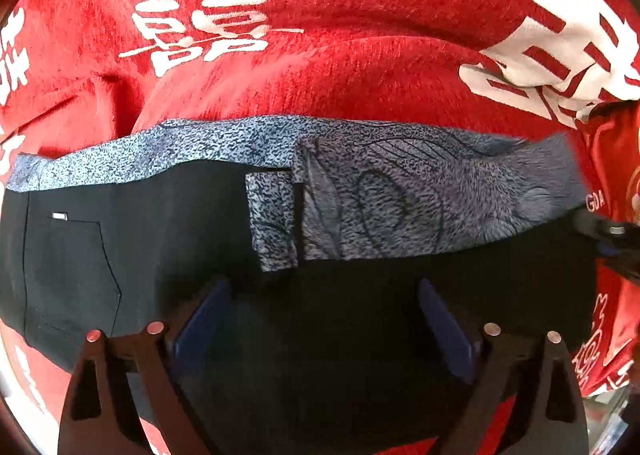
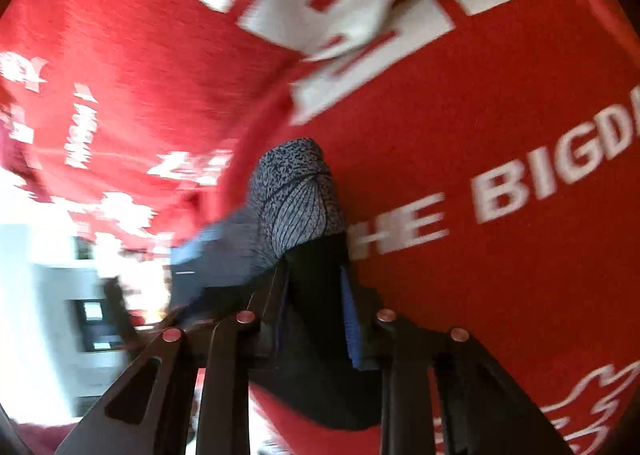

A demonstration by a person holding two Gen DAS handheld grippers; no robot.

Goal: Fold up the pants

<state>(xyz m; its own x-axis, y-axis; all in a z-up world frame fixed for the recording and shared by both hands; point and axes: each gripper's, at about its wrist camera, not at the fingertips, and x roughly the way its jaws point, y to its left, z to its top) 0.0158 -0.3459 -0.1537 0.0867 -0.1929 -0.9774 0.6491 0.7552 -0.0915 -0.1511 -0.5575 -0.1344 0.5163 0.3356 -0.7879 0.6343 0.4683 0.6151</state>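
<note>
Black pants (image 1: 160, 239) with a speckled grey-blue waistband lining (image 1: 360, 183) lie across a red cloth. In the left wrist view my left gripper (image 1: 324, 319) is open, its blue pads (image 1: 204, 319) spread just over the black fabric. In the right wrist view my right gripper (image 2: 316, 295) is closed on a fold of the pants (image 2: 296, 195); black fabric fills the gap between its pads (image 2: 351, 319). The right gripper also shows at the far right edge of the left wrist view (image 1: 616, 239), at the waistband end.
A red cloth (image 1: 360, 15) with large white characters and lettering covers the surface under the pants; it is wrinkled. In the right wrist view the cloth (image 2: 500, 95) drops off at the left, with a bright blurred room (image 2: 48, 295) beyond.
</note>
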